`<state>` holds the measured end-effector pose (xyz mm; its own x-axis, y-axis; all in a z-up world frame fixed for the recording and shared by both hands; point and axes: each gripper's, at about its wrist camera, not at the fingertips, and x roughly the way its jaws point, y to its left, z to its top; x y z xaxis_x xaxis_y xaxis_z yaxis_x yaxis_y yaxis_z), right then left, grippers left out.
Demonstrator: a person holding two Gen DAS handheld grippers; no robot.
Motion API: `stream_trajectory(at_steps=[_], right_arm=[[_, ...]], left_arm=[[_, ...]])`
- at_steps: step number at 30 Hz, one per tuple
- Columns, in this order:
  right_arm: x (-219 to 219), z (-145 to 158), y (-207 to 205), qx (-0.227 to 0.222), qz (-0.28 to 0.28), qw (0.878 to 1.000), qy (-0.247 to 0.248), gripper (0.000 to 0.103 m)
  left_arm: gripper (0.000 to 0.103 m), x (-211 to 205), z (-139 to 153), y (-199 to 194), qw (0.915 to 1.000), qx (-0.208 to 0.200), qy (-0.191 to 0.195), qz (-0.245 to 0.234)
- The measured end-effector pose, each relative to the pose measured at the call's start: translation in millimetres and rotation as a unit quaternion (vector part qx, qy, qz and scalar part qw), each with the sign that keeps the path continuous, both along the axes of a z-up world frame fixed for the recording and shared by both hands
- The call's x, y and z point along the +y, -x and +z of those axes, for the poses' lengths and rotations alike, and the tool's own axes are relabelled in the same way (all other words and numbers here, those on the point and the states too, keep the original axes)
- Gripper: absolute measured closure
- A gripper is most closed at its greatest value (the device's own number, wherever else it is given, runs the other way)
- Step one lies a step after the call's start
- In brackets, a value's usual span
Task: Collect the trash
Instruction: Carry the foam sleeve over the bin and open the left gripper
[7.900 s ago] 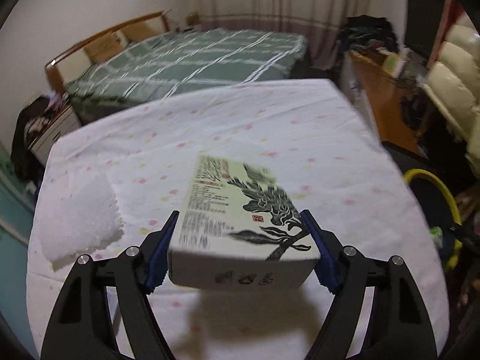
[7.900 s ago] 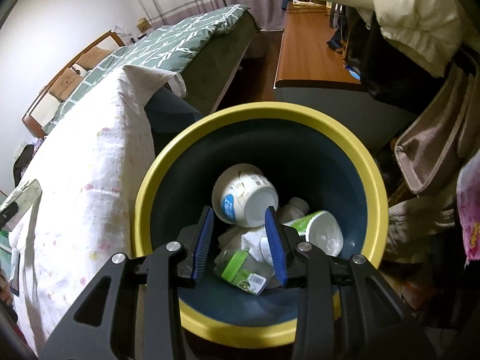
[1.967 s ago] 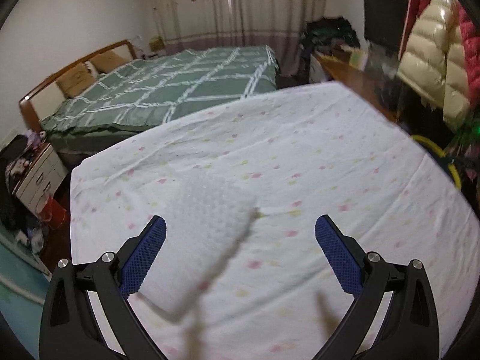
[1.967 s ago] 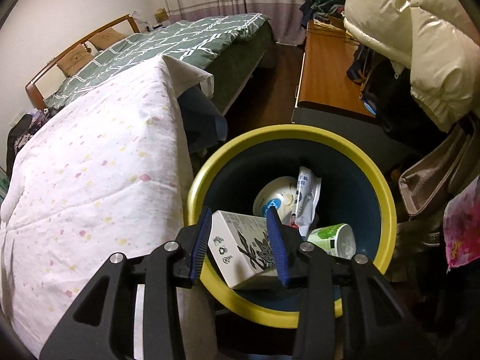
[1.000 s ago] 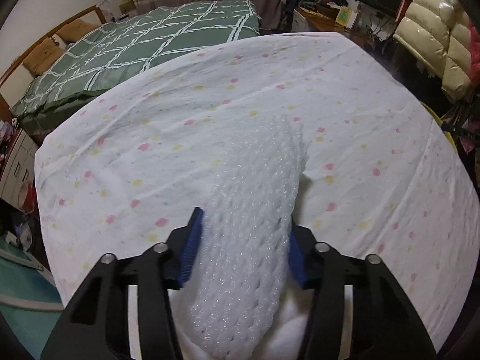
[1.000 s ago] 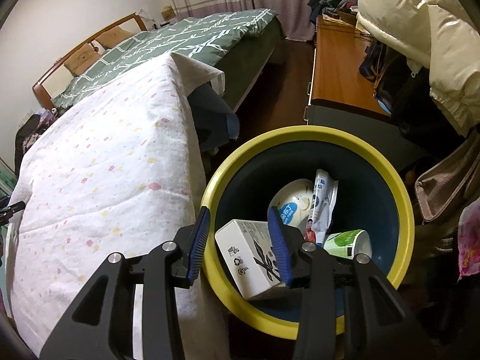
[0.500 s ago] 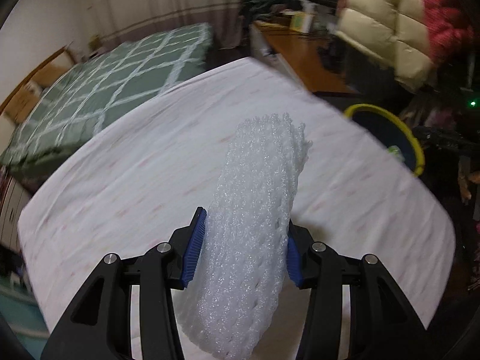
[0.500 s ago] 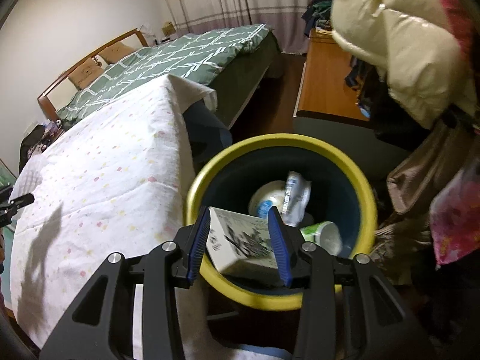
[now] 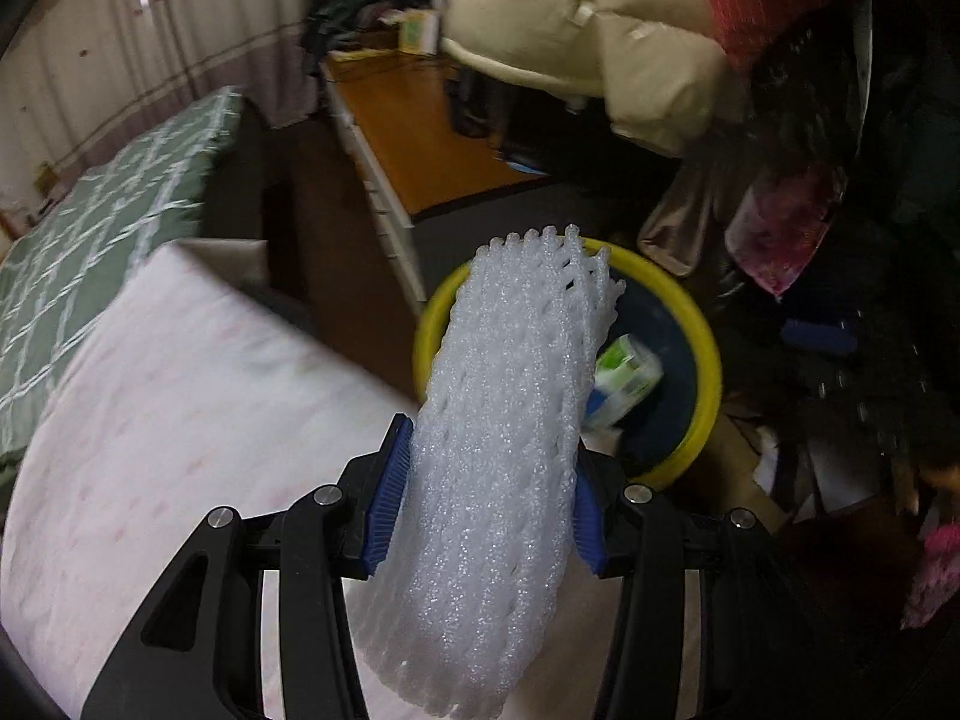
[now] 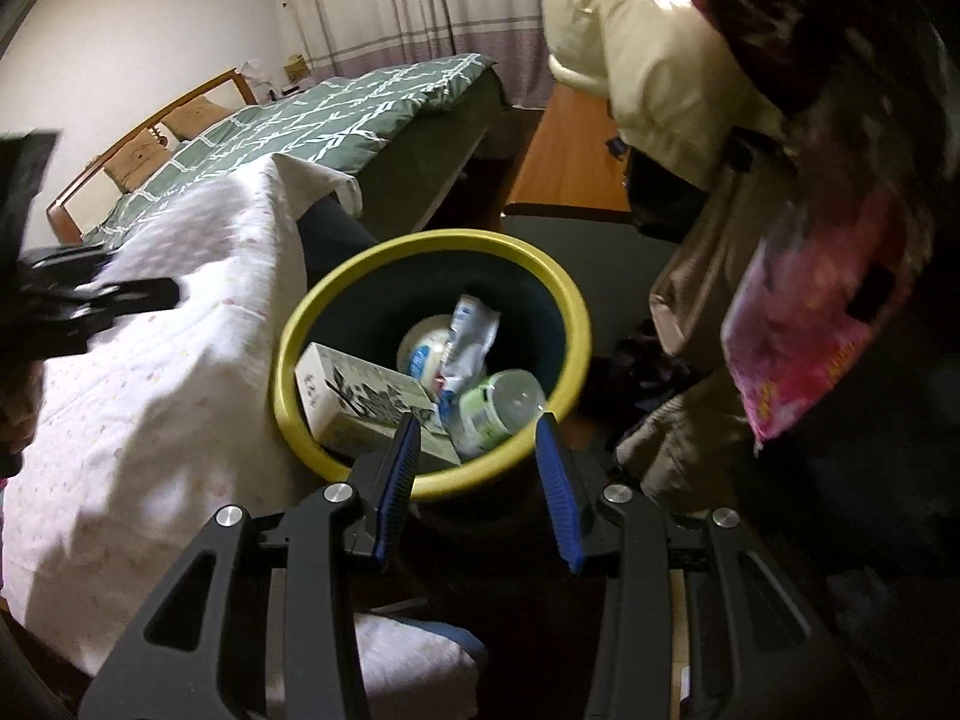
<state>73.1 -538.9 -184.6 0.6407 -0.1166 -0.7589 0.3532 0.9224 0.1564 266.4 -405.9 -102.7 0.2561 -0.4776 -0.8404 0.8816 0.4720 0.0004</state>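
left hand-held gripper (image 9: 489, 498) clamps foam net (image 9: 510, 420) | right hand-held gripper (image 10: 477, 480) agape, empty — only its view shows carton (image 10: 366, 408) (in bin (image 10: 312, 324))

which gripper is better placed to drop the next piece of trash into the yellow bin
Left. The left gripper is clamped on the foam net just short of the bin; the right gripper holds nothing.

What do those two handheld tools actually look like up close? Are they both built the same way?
Yes, they look alike. The left tool and the right tool each have two glossy black plastic arms with triangular cut-outs, joined by round silver bolts. The fingertips carry bright blue ribbed pads, long and narrow. No cables, labels or sleeves show in either view.
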Motion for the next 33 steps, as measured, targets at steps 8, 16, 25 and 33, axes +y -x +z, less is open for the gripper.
stream_trajectory(at_steps=[8,16,25,33], right_arm=[[-15,-5,20,-0.006,-0.011,1.000,-0.015,0.061],[-20,-10,30,0.002,-0.017,1.000,-0.016,0.058],[-4,-5,31,0.001,-0.002,1.000,-0.009,0.055],[35,9,22,-0.016,0.046,0.999,0.003,0.050]], left_arm=[[0.032,-91,-40,7,0.9992,0.006,-0.037,-0.013],[0.013,-132,-66,-1,0.9982,0.030,-0.053,0.004],[0.009,-101,-50,-7,0.9982,0.026,-0.023,0.050],[0.005,34,42,37,0.9772,-0.085,0.086,0.175]])
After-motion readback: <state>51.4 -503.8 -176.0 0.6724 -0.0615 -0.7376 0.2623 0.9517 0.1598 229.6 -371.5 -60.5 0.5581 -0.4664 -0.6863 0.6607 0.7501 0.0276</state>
